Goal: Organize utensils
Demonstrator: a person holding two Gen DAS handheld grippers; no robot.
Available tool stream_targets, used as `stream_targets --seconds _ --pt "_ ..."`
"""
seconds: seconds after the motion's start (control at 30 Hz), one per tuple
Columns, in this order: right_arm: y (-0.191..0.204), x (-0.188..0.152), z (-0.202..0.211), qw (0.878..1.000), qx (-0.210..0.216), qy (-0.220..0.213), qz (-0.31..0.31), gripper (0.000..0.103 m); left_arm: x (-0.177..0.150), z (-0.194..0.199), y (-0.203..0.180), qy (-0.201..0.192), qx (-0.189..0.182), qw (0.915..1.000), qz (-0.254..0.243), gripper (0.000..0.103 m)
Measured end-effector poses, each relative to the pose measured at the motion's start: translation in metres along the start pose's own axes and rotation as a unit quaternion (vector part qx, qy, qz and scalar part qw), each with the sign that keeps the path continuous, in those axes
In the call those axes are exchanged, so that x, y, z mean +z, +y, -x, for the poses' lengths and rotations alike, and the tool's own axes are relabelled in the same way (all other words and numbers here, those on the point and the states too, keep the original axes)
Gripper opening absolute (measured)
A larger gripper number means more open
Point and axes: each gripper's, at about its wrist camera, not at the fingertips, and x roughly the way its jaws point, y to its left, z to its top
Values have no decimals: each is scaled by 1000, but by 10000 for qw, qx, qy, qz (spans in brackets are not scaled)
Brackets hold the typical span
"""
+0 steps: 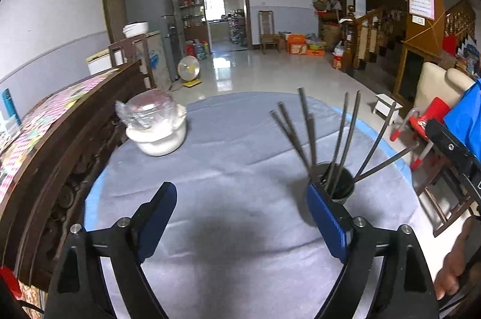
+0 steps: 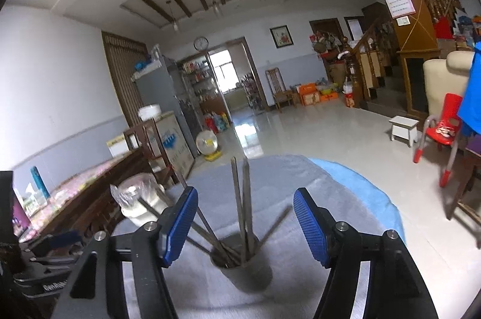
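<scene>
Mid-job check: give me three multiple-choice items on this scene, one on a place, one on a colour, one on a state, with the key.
1. Where are the chopsticks?
A. Flat on the cloth
B. Standing in the dark cup
C. In the right tool

2. What colour are the pads on the tools?
A. Blue
B. Red
C. Yellow

3. What is the left tool doing?
A. Clamped on the cup
B. Shut on a chopstick
C. Open, holding nothing

Key: B, the sticks fan out of the cup's mouth; A, both wrist views show blue textured pads; C, bare grey tablecloth shows between its spread fingers.
</scene>
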Motion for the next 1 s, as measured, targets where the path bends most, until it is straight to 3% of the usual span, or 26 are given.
stream_targets --seconds 0.17,0.43,0.67,1.0 --pt "10 -13 9 9976 -86 587 354 71 -18 8 13 54 437 9990 -78 92" --pt "13 -48 30 9913 -86 1289 257 71 -49 16 23 288 1103 9930 -298 92" --pt "21 -75 43 9850 -258 1681 300 70 -69 29 33 559 966 9937 -60 92" --pt "45 -88 72 9835 -192 1769 321 71 -87 49 30 609 732 9954 -84 92"
